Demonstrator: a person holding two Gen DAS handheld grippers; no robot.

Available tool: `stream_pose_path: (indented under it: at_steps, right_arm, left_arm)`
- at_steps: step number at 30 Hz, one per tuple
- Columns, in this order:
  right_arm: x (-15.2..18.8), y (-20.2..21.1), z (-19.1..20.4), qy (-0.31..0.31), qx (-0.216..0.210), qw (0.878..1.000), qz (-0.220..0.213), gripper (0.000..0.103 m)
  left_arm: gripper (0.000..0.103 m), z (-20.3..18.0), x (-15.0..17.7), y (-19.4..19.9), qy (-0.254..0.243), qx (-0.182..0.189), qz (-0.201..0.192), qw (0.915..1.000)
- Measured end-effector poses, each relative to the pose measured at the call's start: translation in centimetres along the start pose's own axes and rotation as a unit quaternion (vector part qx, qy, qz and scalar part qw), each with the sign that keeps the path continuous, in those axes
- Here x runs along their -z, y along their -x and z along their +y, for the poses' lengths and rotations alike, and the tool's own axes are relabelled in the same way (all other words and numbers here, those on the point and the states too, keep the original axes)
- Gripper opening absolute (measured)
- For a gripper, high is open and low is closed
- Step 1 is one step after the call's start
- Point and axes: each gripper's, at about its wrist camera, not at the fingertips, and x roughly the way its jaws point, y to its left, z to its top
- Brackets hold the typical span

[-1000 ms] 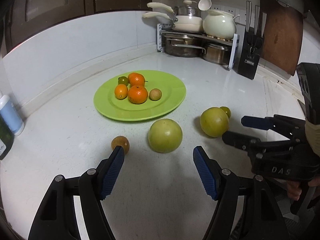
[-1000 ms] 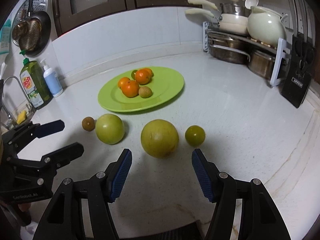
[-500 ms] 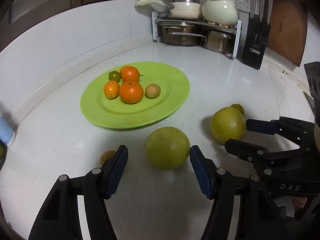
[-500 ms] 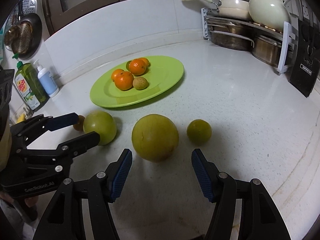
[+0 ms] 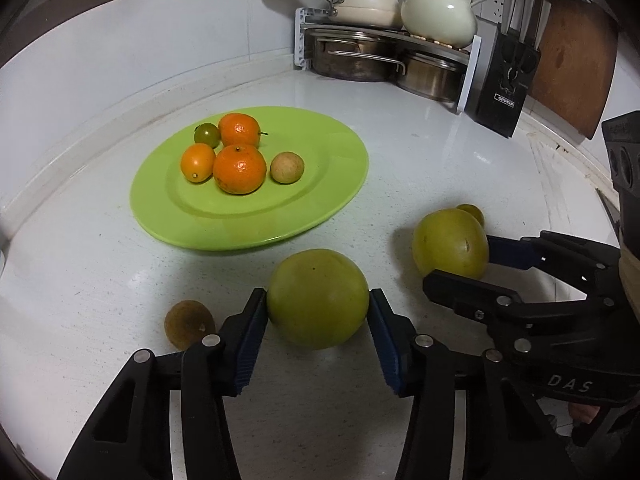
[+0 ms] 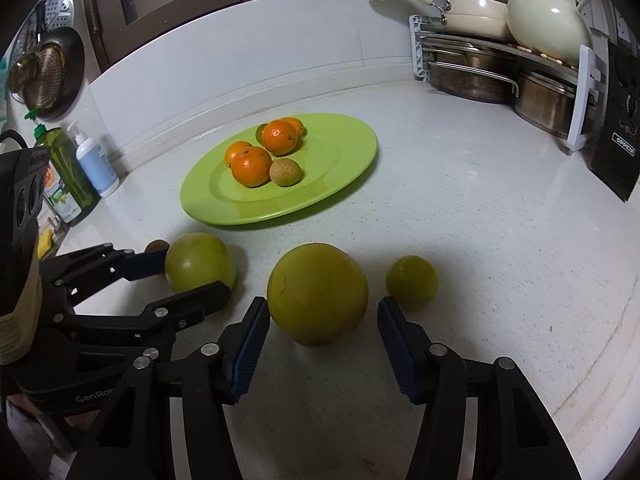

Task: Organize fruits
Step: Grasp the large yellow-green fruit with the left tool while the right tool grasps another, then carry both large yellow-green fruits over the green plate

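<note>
Lime-green plate (image 5: 320, 216) holds orange mandarins (image 5: 239, 169); yellow-green fruits (image 5: 318, 298) sit on a speckled white worktop (image 5: 440, 152); black fingers (image 5: 248, 344) wear blue pads.

My left gripper (image 5: 318, 316) and right gripper (image 6: 318, 320) are black plastic with ribbed blue pads, silver rivets, white lettering at six o'clock.

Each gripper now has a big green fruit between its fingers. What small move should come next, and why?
Probably finish closing, then lift. The left gripper is closing on its green fruit, pads at both sides. The right gripper is closing too, but a gap remains beside its yellow-green fruit. The green plate has room.
</note>
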Motion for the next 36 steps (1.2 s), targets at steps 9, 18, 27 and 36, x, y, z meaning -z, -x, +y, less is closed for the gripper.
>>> stream_pose_path:
  at_steps: [9, 18, 27, 36]
  right_arm:
    - [-0.1, -0.1, 0.1, 0.002, -0.002, 1.0, 0.006, 0.051]
    - [-0.2, 1.0, 0.3, 0.001, -0.007, 1.0, -0.002, 0.05]
    - [-0.6, 2.7, 1.1, 0.006, -0.013, 1.0, -0.02, 0.05]
    - [-1.7, 4.7, 2.1, 0.011, -0.019, 0.999, -0.048, 0.05]
  left_arm:
    - [0.049, 0.4, 0.0, 0.6, 0.011, -0.009, -0.008, 0.9999]
    - [0.049, 0.6, 0.2, 2.8, 0.016, -0.019, -0.029, 0.9993]
    - [0.049, 1.0, 0.3, 5.0, 0.03, -0.028, -0.047, 0.9981]
    - [0.049, 1.3, -0.1, 7.4, 0.037, -0.035, -0.072, 0.9961]
